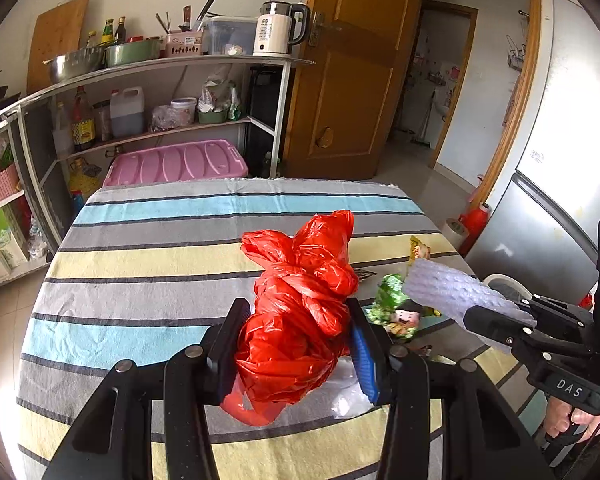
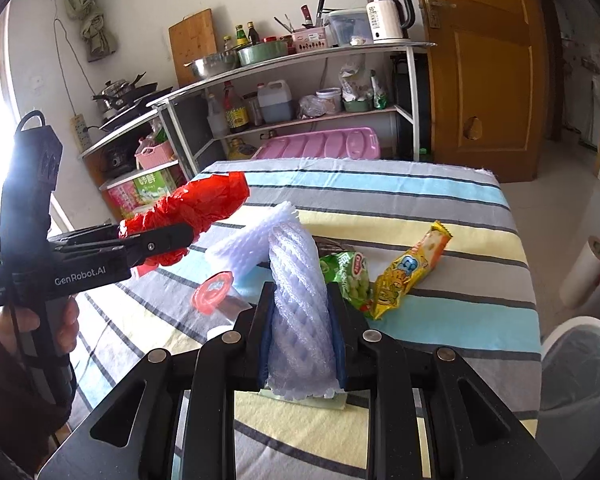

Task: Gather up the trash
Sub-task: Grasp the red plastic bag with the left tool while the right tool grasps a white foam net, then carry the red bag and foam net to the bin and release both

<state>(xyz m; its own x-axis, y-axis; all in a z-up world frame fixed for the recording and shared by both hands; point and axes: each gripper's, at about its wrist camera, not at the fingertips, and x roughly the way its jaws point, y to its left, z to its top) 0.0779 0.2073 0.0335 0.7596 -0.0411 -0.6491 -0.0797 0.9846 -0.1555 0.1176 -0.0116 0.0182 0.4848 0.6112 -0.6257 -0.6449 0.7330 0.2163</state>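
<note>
My left gripper [image 1: 298, 312] is shut on a crumpled red plastic bag [image 1: 300, 312], held above the striped tablecloth [image 1: 148, 264]. In the right wrist view the same bag [image 2: 196, 208] sticks out of the left gripper [image 2: 180, 236] at the left. My right gripper [image 2: 300, 296] is shut on a pale lilac foam fruit net [image 2: 300, 316], also lifted; that net [image 1: 452, 290] shows at the right of the left wrist view. On the cloth lie a white foam net [image 2: 248, 240], a green snack wrapper [image 2: 350, 276], a yellow snack wrapper [image 2: 404, 276] and a small red plastic piece [image 2: 212, 292].
A white bin with a dark liner [image 2: 580, 364] stands beside the table at the lower right. A white roll [image 2: 584, 276] stands on the floor past it. Metal shelves [image 1: 160, 76] with bottles, pots and a kettle line the far wall beside a wooden door [image 1: 352, 80]. A fridge [image 1: 560, 160] stands at the right.
</note>
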